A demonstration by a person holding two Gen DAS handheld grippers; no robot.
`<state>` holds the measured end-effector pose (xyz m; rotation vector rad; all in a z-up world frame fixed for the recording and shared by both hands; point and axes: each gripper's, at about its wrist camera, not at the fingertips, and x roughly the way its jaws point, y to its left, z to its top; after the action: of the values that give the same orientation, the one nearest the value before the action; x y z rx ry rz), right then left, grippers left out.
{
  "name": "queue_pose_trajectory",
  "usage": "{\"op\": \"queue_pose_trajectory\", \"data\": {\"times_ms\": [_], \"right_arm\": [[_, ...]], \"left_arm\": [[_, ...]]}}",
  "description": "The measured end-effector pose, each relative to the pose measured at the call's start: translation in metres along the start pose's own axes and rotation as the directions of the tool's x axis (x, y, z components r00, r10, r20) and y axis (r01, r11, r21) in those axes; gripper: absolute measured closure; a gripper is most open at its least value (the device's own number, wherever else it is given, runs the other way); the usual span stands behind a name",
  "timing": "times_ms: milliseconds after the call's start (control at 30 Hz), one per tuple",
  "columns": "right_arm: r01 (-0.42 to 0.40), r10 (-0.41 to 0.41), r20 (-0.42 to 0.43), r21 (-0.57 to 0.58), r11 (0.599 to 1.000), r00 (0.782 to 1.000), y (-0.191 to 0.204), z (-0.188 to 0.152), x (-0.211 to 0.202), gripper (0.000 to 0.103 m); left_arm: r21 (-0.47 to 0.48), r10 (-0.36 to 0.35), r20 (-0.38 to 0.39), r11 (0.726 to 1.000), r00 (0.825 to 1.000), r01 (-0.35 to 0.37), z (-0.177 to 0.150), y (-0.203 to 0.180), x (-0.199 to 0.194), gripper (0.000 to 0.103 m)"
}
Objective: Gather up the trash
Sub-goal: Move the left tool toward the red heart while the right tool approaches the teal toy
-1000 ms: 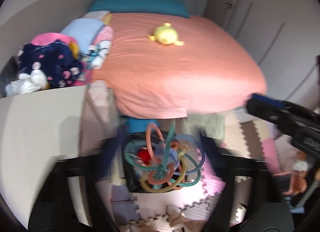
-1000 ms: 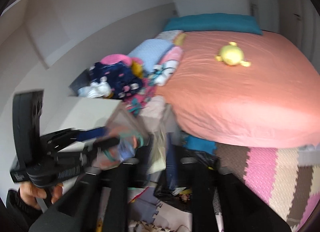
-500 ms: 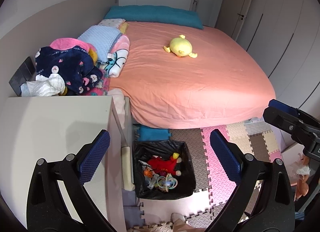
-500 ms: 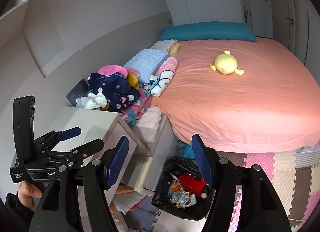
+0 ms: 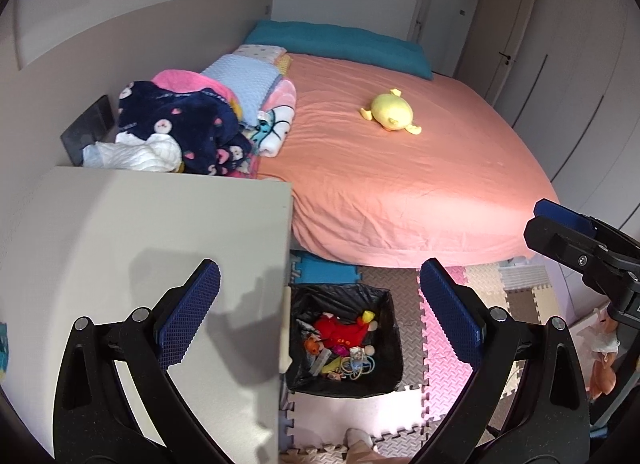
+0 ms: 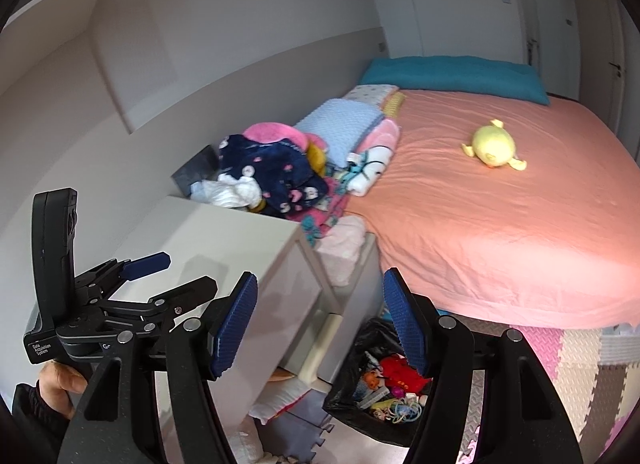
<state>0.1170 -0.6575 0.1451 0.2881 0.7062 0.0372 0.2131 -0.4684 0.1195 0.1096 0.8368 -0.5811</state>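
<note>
A bedroom: the black-lined bin (image 5: pixel 344 340) sits on the floor between the left gripper (image 5: pixel 320 320) fingers, both grippers' fingers apart and empty, the right gripper (image 6: pixel 320 324) raised likewise, seemingly free for more trash.

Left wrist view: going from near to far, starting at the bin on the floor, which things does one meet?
Black-lined bin of toys → salmon-pink bed sheet → yellow plush duck → teal pillow.
</note>
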Motion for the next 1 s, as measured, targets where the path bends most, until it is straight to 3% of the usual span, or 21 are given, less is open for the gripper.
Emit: {"op": "queue_pose_trajectory", "data": {"times_ms": [533, 767, 1000], "right_arm": [[-0.168, 0.154, -0.103, -0.155, 0.973, 0.983, 0.11, -0.007, 0.037, 0.033], [-0.259, 0.223, -0.173, -0.226, 0.939, 0.959, 0.164, -0.019, 0.058, 0.03], [-0.351, 0.288, -0.244, -0.276, 0.895, 0.926, 0.219, -0.032, 0.078, 0.03]], "left_arm": [[-0.159, 0.133, 0.005, 0.979, 0.991, -0.13, -0.053, 0.083, -0.055, 0.006], [-0.26, 0.206, -0.012, 0.944, 0.978, -0.202, -0.085, 0.128, -0.083, 0.006], [-0.36, 0.281, -0.035, 0.892, 0.959, -0.275, -0.122, 0.172, -0.117, 0.006]]}}
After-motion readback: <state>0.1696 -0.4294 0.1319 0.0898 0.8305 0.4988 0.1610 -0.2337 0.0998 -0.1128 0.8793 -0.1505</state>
